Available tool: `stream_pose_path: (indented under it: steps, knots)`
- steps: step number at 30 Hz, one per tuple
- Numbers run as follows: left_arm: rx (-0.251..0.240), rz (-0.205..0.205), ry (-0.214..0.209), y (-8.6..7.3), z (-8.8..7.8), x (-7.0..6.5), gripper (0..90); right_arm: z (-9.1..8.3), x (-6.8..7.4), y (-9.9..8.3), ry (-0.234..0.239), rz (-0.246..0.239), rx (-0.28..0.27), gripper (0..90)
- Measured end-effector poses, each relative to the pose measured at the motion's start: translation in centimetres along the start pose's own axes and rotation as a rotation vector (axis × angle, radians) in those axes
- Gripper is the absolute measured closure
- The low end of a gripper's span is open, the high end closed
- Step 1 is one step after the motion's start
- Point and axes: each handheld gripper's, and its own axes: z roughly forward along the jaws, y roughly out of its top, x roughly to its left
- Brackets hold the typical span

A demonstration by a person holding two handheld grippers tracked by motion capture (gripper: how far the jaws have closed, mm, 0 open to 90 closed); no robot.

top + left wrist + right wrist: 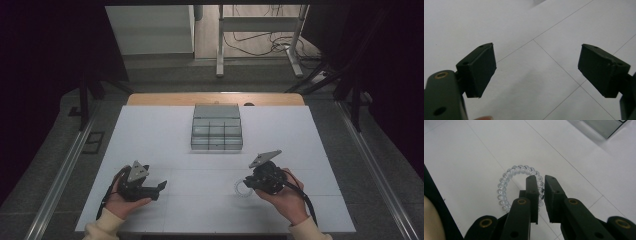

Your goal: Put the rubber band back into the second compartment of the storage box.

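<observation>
item: clear coiled hair tie [520, 186], a round ring with no long axis | right gripper [541, 188] clamped on its rim | left gripper [536, 70] jaws apart over white bench [165, 135]

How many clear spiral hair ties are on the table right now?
1. The clear spiral hair tie is pinched between the jaws of the right hand-held gripper, near the table's front right. Others could be hidden inside the grey organizer.

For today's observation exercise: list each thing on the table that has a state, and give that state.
Left tongs: open, nothing between them.
Right tongs: shut on the clear coil hair tie.
Clear coil hair tie: pinched at one side, ring unstretched.
Grey organiser box: upright, compartments open on top.
</observation>
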Motion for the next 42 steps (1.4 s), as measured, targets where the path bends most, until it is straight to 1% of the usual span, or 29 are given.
stream_pose_path:
  steps: [12, 18, 19, 20, 24, 28, 32, 34, 35, 40, 42]
  knots:
    - [0.001, -0.002, -0.001, 0.0, 0.1, -0.1, 15.4, 0.0, 0.2, 0.3, 0.002, -0.009, 0.001, 80.9]
    - [0.002, -0.002, 0.000, 0.0, 0.0, 0.0, 15.4, 0.6, -0.2, 1.8, 0.000, -0.016, 0.000, 80.9]
    - [0.002, -0.002, 0.000, 0.0, 0.0, 0.0, 15.4, 0.6, -0.2, 1.8, 0.000, -0.016, 0.000, 80.9]
    - [0.001, -0.001, 0.001, 0.0, 0.0, 0.0, 15.4, 1.0, -0.6, 2.5, 0.001, -0.016, -0.001, 80.9]
    - [-0.001, -0.004, 0.000, 0.0, 0.0, 0.0, 15.4, 1.5, -1.5, 3.8, 0.007, -0.005, -0.010, 81.0]
    - [-0.004, -0.006, -0.001, 0.0, -0.1, 0.0, 15.4, 2.1, -2.7, 4.8, 0.038, 0.027, -0.022, 81.0]
    - [-0.003, -0.006, -0.002, 0.0, -0.1, 0.0, 15.4, 2.3, -3.3, 5.4, 0.034, 0.038, -0.027, 81.0]
    - [-0.001, -0.005, -0.003, 0.0, 0.0, 0.0, 15.4, 2.3, -3.9, 6.2, 0.027, 0.048, -0.032, 81.0]
    - [-0.001, -0.005, -0.003, 0.0, 0.0, 0.0, 15.4, 2.3, -3.9, 6.2, 0.027, 0.048, -0.032, 81.0]
    - [-0.001, -0.005, -0.003, 0.0, 0.0, 0.0, 15.4, 2.6, -5.2, 7.9, 0.022, 0.064, -0.034, 81.0]
    - [-0.001, -0.005, -0.005, 0.0, 0.0, 0.0, 15.4, 2.9, -5.6, 8.4, 0.013, 0.069, -0.030, 81.0]
